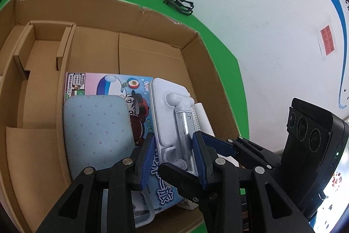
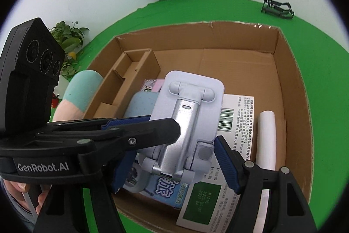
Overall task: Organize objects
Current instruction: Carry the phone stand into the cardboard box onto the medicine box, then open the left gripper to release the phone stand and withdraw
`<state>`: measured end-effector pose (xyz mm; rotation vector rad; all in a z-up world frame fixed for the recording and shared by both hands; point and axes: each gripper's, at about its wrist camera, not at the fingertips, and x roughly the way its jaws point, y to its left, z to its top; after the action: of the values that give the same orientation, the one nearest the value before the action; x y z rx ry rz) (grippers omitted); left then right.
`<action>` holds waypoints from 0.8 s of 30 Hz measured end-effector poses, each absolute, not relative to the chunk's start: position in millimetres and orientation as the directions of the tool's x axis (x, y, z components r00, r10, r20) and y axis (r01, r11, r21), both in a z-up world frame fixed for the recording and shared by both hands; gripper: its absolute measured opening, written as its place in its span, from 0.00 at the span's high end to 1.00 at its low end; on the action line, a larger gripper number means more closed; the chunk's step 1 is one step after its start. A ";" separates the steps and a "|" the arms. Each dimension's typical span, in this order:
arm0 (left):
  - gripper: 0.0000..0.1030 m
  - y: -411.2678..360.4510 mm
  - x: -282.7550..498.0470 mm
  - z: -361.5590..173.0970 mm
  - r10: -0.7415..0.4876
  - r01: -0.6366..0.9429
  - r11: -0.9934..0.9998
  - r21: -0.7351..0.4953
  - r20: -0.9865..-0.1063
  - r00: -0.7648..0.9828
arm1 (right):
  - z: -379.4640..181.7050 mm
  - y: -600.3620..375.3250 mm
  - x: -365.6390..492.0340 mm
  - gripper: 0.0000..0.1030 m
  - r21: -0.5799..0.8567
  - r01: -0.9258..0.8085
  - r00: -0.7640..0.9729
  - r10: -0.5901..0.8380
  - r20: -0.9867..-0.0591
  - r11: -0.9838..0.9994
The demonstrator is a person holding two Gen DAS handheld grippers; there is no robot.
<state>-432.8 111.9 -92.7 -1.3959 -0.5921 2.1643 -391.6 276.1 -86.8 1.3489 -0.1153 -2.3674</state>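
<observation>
Grips with the left claw point(image 1: 174, 137) the silver arm and lower part of a white plastic folding stand with a silver metal hinge arm point(image 2: 194, 88), blue pads pressing in from both sides. Clamps the hinged near end of the same stand across its width with the right claw point(image 2: 176, 146), jaws spread wide yet closed on it. Holds it tilted over the near half of an open brown cardboard box point(image 2: 281, 54) set on the green counter point(image 2: 218, 8); cannot tell whether it touches what lies beneath.

Hangs above a blue cartoon-printed carton point(image 1: 113, 84), with a pale blue dotted pad point(image 1: 96, 123) on one side and a white barcoded carton point(image 2: 237, 123) and a white cylindrical roll point(image 2: 266, 137) on the other. Leaves bare the far floor of the box, beside the brown cardboard divider insert point(image 2: 130, 67) in a far corner.

Could strain or fold the hinge if the two claws pull apart or turn unequally. Could let the smooth metal arm slip from the narrow left grip if the right lets go first. Could land crooked on the uneven pile and slide against the roll. Could catch a finger on the box wall when pulling out.
</observation>
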 end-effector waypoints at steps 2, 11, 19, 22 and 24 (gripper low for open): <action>0.69 113.2 -434.9 -99.3 0.611 -0.158 -0.786 -0.597 -0.714 -0.342 | -93.1 276.9 -394.8 0.31 0.274 0.305 -0.430 -0.389 -0.815 -0.912; 0.69 115.0 -430.3 -101.8 0.579 -0.139 -0.811 -0.569 -0.743 -0.336 | -102.3 274.3 -395.7 0.31 0.228 0.294 -0.418 -0.340 -0.842 -0.928; 0.50 99.0 -379.3 -39.2 0.478 -0.219 -0.874 -0.434 -0.691 -0.542 | -95.5 262.9 -383.7 0.31 0.144 0.305 -0.476 -0.282 -0.833 -0.941; 0.12 91.0 -344.0 -14.7 0.316 -0.189 -0.947 -0.260 -0.641 -0.700 | -84.0 263.6 -364.2 0.17 0.099 0.298 -0.566 -0.259 -0.783 -0.950; 0.00 84.4 -314.5 -6.7 0.202 -0.143 -0.979 -0.148 -0.557 -0.806 | -78.8 265.4 -346.7 0.01 0.071 0.277 -0.631 -0.238 -0.738 -0.958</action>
<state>-314.5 84.4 -6.7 -0.8865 -0.1468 2.8201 -346.7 265.4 -78.8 1.1683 0.0706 -2.6044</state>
